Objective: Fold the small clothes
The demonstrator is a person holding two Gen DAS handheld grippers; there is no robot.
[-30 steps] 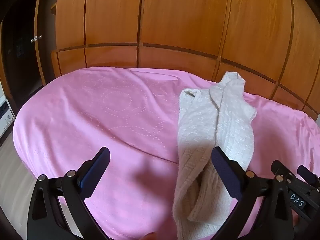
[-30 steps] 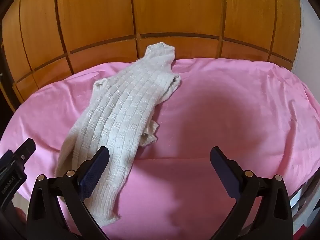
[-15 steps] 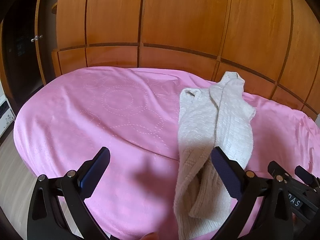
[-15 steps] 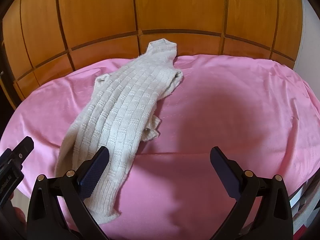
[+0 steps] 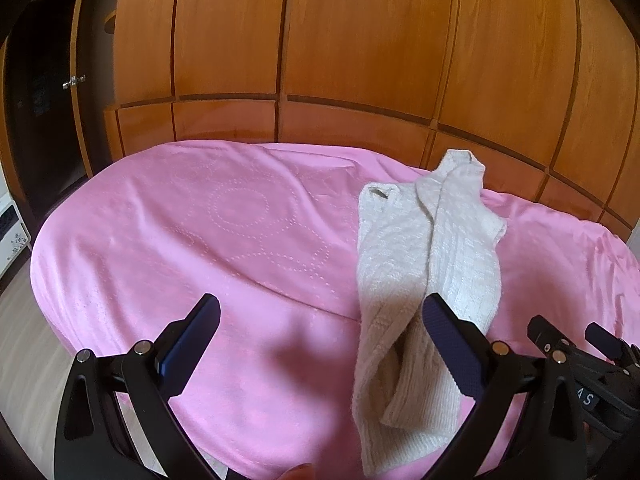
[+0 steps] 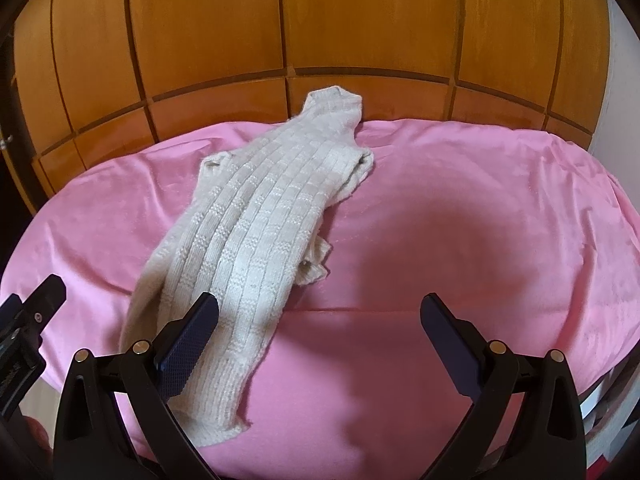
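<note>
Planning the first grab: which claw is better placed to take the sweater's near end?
Left, narrowly. The sweater's near end lies partly between the open left claw's fingers; it lies outside the right claw.

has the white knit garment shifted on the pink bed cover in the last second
No. The white knit garment keeps its spot on the pink bed cover, its top against the wooden wardrobe.

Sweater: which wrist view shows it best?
The right wrist view: the sweater lies nearly unobstructed, its knit pattern clear. In the left wrist view the sweater looks bunched, with a finger covering its lower part.
</note>
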